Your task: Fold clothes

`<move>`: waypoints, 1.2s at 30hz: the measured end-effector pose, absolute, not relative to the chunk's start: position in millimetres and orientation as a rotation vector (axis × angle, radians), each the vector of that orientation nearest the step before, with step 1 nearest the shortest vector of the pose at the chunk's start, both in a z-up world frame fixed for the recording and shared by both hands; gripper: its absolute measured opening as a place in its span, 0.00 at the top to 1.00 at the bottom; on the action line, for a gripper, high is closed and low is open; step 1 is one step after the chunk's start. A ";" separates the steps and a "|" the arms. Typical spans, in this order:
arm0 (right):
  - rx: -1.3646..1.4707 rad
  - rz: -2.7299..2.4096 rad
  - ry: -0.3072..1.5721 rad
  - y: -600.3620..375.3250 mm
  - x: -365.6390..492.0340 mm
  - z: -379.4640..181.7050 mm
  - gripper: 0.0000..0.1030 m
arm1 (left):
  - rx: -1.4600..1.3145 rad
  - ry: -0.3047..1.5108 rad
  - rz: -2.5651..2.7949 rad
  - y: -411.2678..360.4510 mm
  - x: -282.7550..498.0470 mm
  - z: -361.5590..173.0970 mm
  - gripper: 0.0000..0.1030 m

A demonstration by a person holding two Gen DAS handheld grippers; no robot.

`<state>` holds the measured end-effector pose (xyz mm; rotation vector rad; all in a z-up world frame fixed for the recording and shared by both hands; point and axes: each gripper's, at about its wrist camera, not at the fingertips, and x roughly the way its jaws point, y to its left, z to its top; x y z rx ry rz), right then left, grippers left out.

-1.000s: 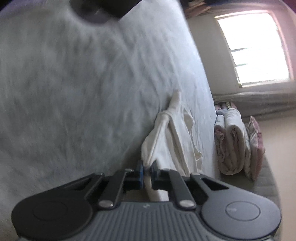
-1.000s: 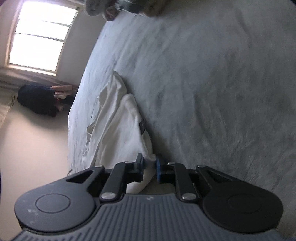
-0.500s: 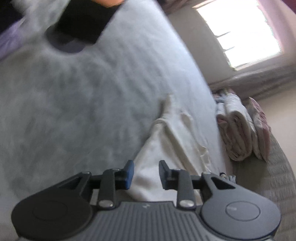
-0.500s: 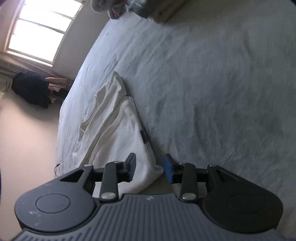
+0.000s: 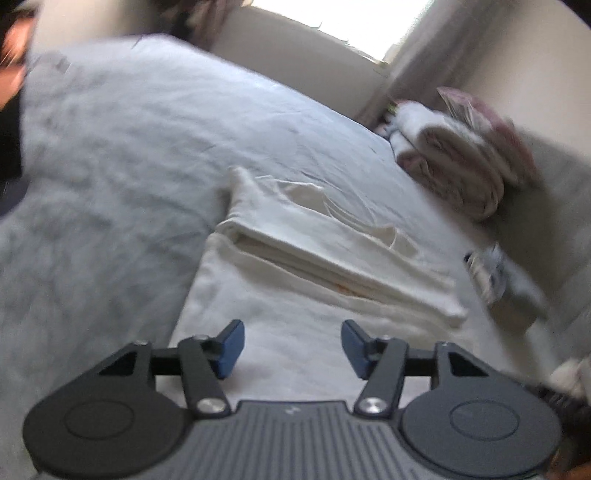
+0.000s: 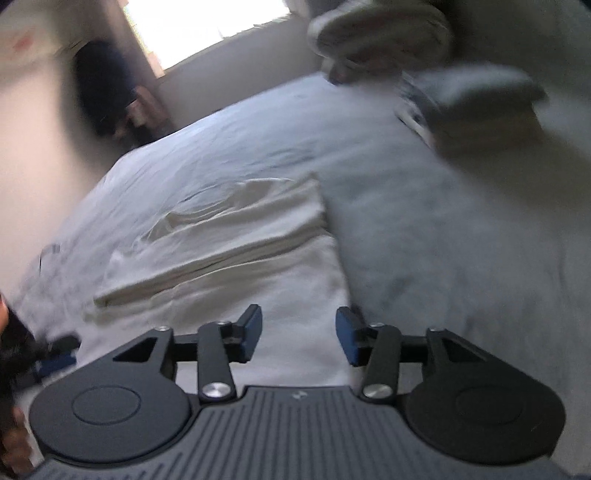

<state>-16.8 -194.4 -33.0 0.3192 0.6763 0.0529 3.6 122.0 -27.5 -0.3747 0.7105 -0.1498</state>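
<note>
A cream-white garment (image 5: 295, 273) lies partly folded on the pale bed sheet (image 5: 129, 155), one flap laid over its lower part. My left gripper (image 5: 291, 349) hovers just above the garment's near edge, its jaws opening, with nothing between the blue pads. In the right wrist view the same garment (image 6: 240, 258) lies flat on the sheet (image 6: 443, 240). My right gripper (image 6: 298, 338) hangs over the garment's near right corner, its jaws opening too, and nothing is held in them.
Folded pink and white bedding (image 5: 461, 162) is stacked at the bed's far right, with a small grey and white bundle (image 5: 495, 277) near it. In the right wrist view a grey folded pile (image 6: 476, 107) and a round cushion (image 6: 380, 33) lie at the far side. A bright window (image 6: 203, 22) is behind.
Both grippers let go of the garment's edge and opened. Both rolled from sideways to level and drew back a little, and the garment now lies flat on the bed.
</note>
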 end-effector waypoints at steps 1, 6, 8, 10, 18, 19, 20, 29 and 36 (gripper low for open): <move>0.280 0.064 0.668 -188.6 -14.9 -34.3 0.46 | -0.334 0.708 -0.155 117.1 3.9 -28.9 0.35; 0.204 0.102 0.685 -180.0 1.2 -48.4 0.41 | -0.167 0.719 -0.179 97.0 7.8 -38.4 0.24; 0.198 0.102 0.705 -176.2 -2.0 -50.0 0.41 | -0.113 0.727 -0.186 91.9 8.4 -42.8 0.21; 0.181 0.100 0.728 -175.2 -0.9 -55.6 0.39 | -0.043 0.724 -0.197 87.4 6.7 -46.5 0.18; 0.004 0.170 0.689 -171.3 -20.0 -61.9 0.33 | 0.082 0.696 -0.261 93.4 -12.0 -50.8 0.13; -0.012 0.182 0.682 -172.4 -23.3 -62.8 0.33 | 0.082 0.692 -0.272 97.5 -14.7 -51.0 0.13; -0.024 0.193 0.676 -174.1 -26.3 -63.0 0.33 | 0.084 0.689 -0.282 100.9 -17.5 -51.3 0.13; -0.072 0.233 0.660 -196.9 -49.3 -63.4 0.21 | 0.079 0.661 -0.361 128.2 -46.4 -50.7 0.10; 0.173 0.193 0.736 -235.6 -43.1 -54.2 0.21 | -0.020 0.710 -0.359 150.9 -54.6 -39.4 0.05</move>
